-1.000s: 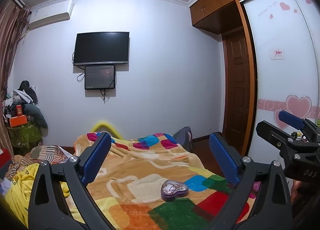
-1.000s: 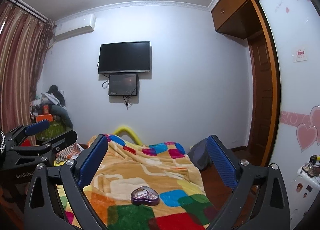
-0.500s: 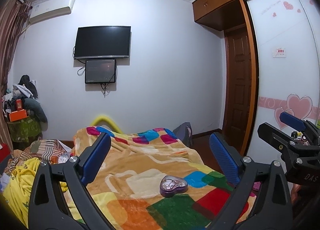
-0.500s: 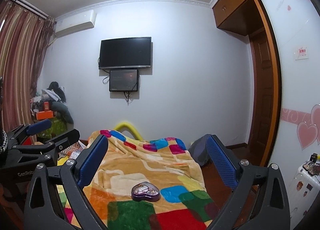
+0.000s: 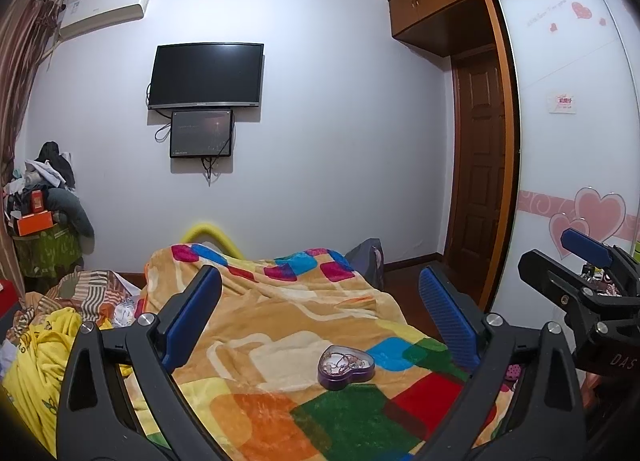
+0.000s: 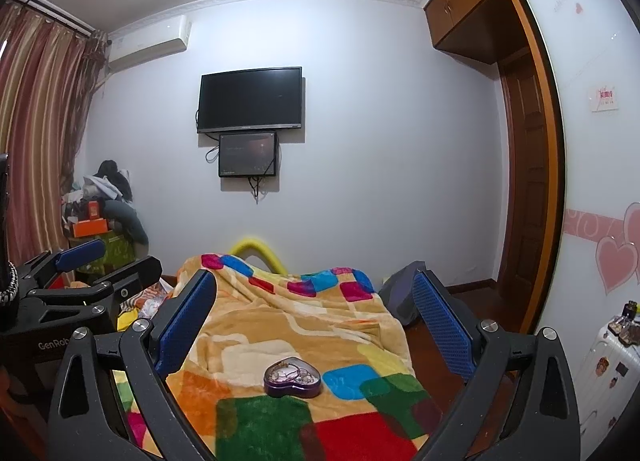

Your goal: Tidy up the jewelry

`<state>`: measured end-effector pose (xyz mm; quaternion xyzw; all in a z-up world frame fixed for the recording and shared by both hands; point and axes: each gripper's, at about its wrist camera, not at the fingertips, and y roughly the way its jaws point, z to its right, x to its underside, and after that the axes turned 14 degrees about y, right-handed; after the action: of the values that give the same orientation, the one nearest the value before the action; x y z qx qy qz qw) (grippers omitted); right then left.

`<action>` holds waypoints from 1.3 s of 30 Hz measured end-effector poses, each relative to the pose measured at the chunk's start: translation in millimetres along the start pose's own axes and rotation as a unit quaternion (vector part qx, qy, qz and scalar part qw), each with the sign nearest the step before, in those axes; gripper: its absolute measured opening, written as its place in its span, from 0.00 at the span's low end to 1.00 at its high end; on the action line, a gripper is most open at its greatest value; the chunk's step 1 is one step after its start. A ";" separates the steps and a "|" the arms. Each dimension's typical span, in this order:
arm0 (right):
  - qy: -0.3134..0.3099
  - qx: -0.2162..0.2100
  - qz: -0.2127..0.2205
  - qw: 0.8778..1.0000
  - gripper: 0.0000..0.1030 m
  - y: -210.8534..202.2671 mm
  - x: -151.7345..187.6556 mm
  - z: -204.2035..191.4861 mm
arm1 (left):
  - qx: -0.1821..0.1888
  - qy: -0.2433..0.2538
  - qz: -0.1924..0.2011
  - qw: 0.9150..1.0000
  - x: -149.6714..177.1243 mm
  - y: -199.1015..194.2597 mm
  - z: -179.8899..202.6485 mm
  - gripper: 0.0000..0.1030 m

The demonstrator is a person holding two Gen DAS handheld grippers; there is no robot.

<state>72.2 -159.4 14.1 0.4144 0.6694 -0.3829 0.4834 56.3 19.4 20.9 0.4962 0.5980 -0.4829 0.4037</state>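
Both grippers, left (image 5: 320, 325) and right (image 6: 316, 321), hover wide-jawed above the bed's (image 5: 280, 301) near edge; the small heart box (image 5: 346, 366) looks light, rigid, slick, best pinched across its sides.

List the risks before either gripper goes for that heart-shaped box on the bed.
1. The heart-shaped box sits on a soft, rumpled blanket; pressing down may tip it.
2. Its clear lid looks smooth and curved, so pads could slip.
3. Both the left gripper and the right gripper are open and aimed at it; they might collide.
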 end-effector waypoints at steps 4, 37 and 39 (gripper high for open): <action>0.001 0.000 -0.002 1.000 0.95 0.7 -1.8 0.2 | 0.000 0.000 -0.001 1.000 0.7 0.1 0.3 0.97; 0.003 0.002 -0.004 1.000 0.95 -0.8 -1.3 2.2 | 0.020 -0.013 -0.002 1.000 3.7 1.3 3.4 1.00; 0.004 0.002 -0.004 1.000 0.95 -0.9 -1.7 2.1 | 0.020 -0.016 -0.002 1.000 3.8 0.5 2.0 1.00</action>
<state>72.4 -162.0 15.3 0.4144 0.6724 -0.3842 0.4780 56.2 18.2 16.7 0.4954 0.5824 -0.5035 0.4024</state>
